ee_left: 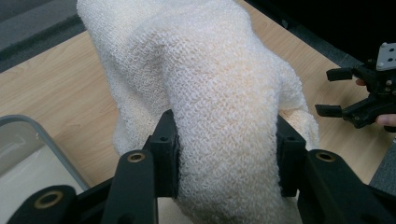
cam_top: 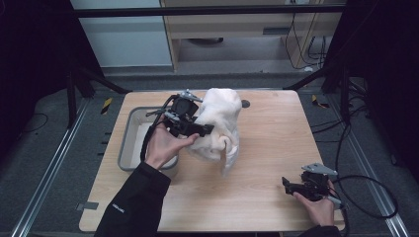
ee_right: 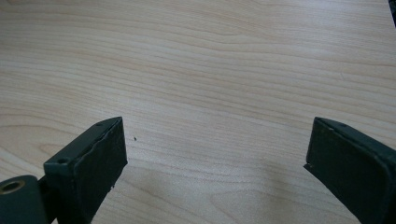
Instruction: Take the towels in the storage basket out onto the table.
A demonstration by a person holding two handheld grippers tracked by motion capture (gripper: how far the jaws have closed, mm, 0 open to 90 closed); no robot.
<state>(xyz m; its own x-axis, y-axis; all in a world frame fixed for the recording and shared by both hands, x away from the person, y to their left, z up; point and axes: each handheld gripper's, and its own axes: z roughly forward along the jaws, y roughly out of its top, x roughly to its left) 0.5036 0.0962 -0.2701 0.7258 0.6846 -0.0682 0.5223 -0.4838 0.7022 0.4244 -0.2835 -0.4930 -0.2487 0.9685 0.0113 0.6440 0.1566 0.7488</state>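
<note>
A cream knitted towel (cam_top: pixel 220 123) hangs bunched above the middle of the wooden table (cam_top: pixel 267 148), its lower end near the surface. My left gripper (cam_top: pixel 197 131) is shut on the towel from the left side. In the left gripper view the towel (ee_left: pixel 210 93) is pinched as a thick fold between both black pads (ee_left: pixel 166 154). My right gripper (cam_top: pixel 287 186) rests near the table's front right corner, open, with nothing between its jaws. In the right gripper view its fingers (ee_right: pixel 95 158) stand wide apart over bare wood (ee_right: pixel 210 93).
A grey tray (cam_top: pixel 129 129) with a pale inside sits at the left of the table, just behind my left hand; its corner (ee_left: pixel 28 128) appears in the left gripper view. Cables (cam_top: pixel 365 197) trail off the table's right edge. Dark frame legs stand at the far corners.
</note>
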